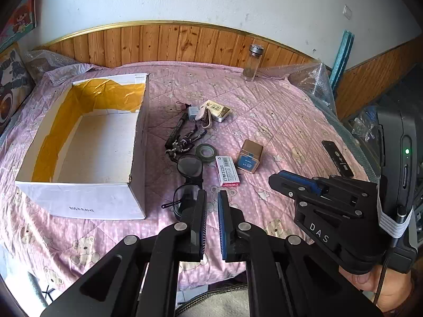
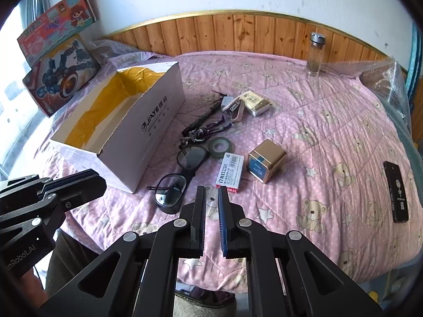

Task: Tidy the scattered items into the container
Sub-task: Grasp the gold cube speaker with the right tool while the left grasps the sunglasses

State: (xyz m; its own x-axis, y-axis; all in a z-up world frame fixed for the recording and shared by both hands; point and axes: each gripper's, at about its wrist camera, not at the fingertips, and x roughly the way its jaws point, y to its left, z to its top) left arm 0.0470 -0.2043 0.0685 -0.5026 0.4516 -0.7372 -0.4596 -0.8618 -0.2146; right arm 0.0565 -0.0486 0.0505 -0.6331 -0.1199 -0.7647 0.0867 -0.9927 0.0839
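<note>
1. One bed [image 1: 277, 121] fills the left wrist view, spread with a pink quilt printed with bears and stars, against a wood-panelled wall under white plaster.
2. One open white box [image 1: 87, 192], lined yellow, sits at the left of the bed, nothing visible inside.
3. One glass bottle [image 1: 252, 62] stands upright at the far edge; one black remote [image 1: 338, 158] lies at the right.
4. One pair of glasses [image 1: 187, 185], one tape roll [image 1: 206, 152], one staples box [image 1: 227, 170] and one gold tin [image 1: 249, 158] lie scattered just right of the box.
5. Left tongs [image 1: 212, 198] hover near the glasses, slightly parted, gripping nothing; the right tongs [image 1: 290, 182] show at the right, their gap unclear here.
6. Two toy cartons [image 2: 58, 52] lean at the far left in the right wrist view, bubble wrap [image 2: 383, 79] at the far right.
7. Right tongs [image 2: 211, 195] are narrowly parted and empty, just short of the staples box [image 2: 230, 171]; the box [image 2: 140, 132] lies left.
</note>
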